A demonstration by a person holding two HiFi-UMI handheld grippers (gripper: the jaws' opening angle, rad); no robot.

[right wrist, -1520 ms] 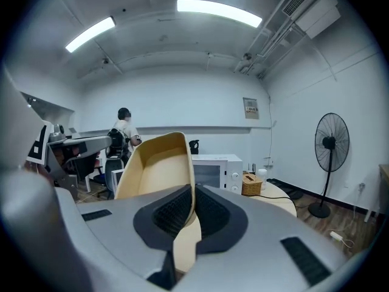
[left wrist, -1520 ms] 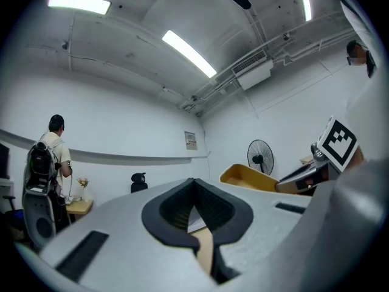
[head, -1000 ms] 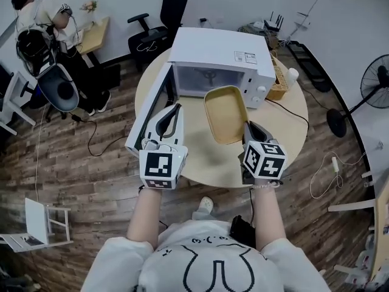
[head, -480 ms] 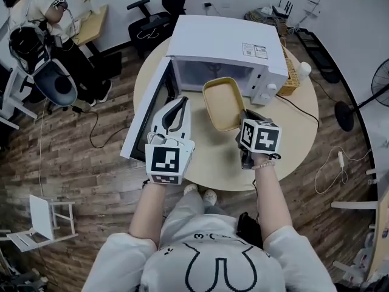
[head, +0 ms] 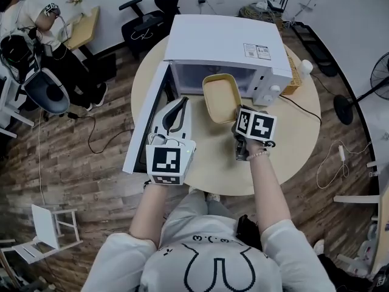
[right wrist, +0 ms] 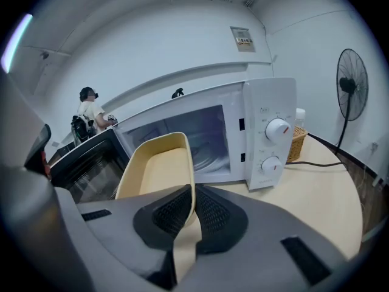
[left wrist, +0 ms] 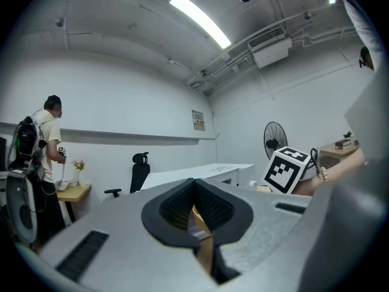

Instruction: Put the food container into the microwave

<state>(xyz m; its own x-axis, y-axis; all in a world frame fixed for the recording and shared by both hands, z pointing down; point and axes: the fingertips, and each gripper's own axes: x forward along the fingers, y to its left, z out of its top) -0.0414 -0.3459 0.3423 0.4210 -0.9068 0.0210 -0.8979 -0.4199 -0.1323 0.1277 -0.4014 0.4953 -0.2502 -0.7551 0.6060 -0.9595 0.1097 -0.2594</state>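
Food container [head: 220, 96] tilted above table [head: 292, 132], at mouth of open microwave [head: 225, 41], not yet inside. Rim clenched by right gripper [right wrist: 191, 215]. Left gripper [left wrist: 194, 208] closed, empty, beside door [head: 149, 117]. Risk: pivoting in thin rim pinch; snagging on cavity sill if too low.

Colour rundown: microwave [head: 225, 44] is white, knobs [right wrist: 278, 128] white with little red marks. Container [head: 221, 97] is a pale creamy yellow. Table [head: 285, 139] is light beige, floor [head: 73, 169] is dark brown wood planks. Left claw [left wrist: 194, 202] and right claw [right wrist: 192, 208] are light grey with black textured pads [right wrist: 213, 215], plus black-and-white square markers. Basket [head: 293, 81] is tan wicker. Shirt [head: 206, 266] is white with black line art.
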